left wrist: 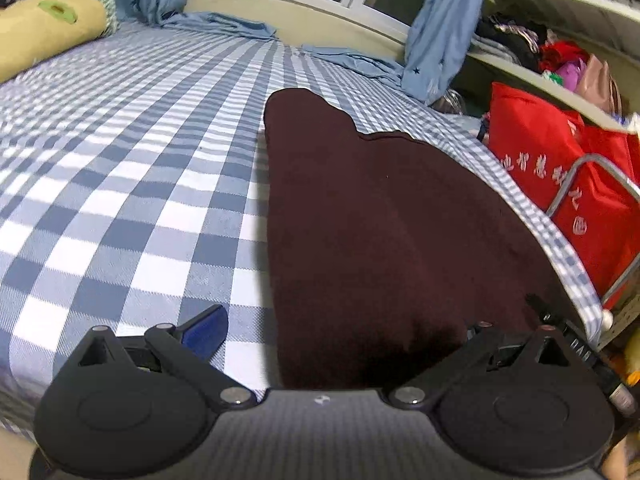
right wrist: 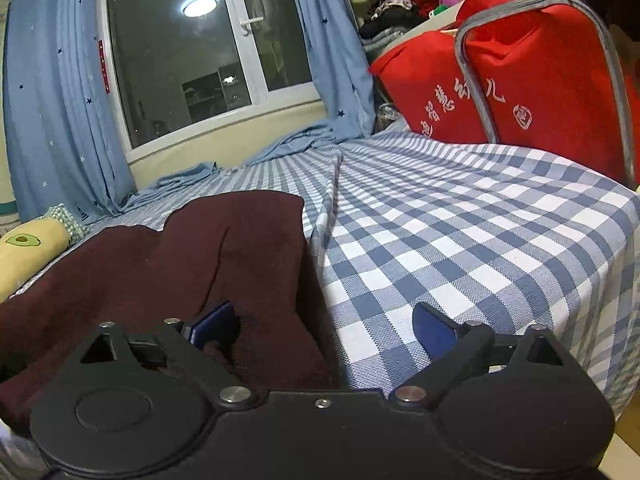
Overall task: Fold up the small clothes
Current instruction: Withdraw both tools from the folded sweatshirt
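Observation:
A dark maroon garment [left wrist: 380, 220] lies flat on the blue-and-white checked bed sheet [left wrist: 120, 184], its narrow end pointing away from me. My left gripper [left wrist: 372, 320] stands open across the garment's near end. Its blue left pad [left wrist: 208, 328] is over bare sheet, and its right finger [left wrist: 536, 306] shows dark against the cloth. In the right wrist view the same garment [right wrist: 180, 256] fills the lower left. My right gripper [right wrist: 324, 324] is open, with its left pad [right wrist: 216, 320] on the cloth and its right pad [right wrist: 432, 328] over the sheet [right wrist: 460, 232]. The garment's right edge runs between them.
A yellow avocado bolster [left wrist: 44, 36] lies at the far left of the bed. A red bag [right wrist: 520, 80] with a grey metal frame [right wrist: 472, 80] stands past the bed's right edge, under a cluttered shelf [left wrist: 540, 52]. Blue curtains [right wrist: 60, 112] and a window [right wrist: 180, 60] close the far side.

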{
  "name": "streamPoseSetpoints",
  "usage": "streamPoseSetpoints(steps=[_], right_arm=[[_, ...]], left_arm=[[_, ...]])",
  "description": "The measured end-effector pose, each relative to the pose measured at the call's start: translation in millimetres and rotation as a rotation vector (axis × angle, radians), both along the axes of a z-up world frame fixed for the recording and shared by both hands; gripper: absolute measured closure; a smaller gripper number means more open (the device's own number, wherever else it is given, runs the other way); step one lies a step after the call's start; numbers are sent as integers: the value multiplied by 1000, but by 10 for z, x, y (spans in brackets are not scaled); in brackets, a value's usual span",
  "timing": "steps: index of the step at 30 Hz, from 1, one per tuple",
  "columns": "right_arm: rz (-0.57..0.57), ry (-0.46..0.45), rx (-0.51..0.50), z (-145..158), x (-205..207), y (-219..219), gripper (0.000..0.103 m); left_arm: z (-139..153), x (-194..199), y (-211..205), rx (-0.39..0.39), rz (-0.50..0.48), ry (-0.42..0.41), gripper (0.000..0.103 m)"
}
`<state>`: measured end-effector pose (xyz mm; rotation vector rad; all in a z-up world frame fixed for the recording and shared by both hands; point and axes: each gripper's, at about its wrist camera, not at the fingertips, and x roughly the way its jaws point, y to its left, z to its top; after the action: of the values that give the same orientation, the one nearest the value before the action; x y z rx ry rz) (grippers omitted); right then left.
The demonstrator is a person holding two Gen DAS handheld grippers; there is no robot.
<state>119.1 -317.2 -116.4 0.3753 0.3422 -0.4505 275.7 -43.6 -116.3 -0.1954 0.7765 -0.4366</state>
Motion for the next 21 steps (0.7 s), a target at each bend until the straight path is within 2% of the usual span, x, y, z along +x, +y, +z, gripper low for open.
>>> streamPoseSetpoints(steps=[4, 7, 11, 14, 17, 21], right_arm=[[-13, 7, -6, 23, 13, -5, 1], [-2, 7, 32, 72, -9, -35, 1], [60, -74, 175, 164, -207, -113, 0], [47, -97, 303, 238, -390, -221, 0], [38, -53, 371, 359, -494, -289, 0], [65, 16, 305, 560, -563, -219, 0]], left_arm=[[43, 31, 53, -67, 33, 68, 1], [83, 25, 79, -89, 58, 96, 1], [143, -36, 122, -104, 57, 105, 1], [216, -113, 175, -111, 65, 104, 1], [305, -239, 197, -81, 89, 66, 1], [378, -387, 109, 25, 94, 30, 1]])
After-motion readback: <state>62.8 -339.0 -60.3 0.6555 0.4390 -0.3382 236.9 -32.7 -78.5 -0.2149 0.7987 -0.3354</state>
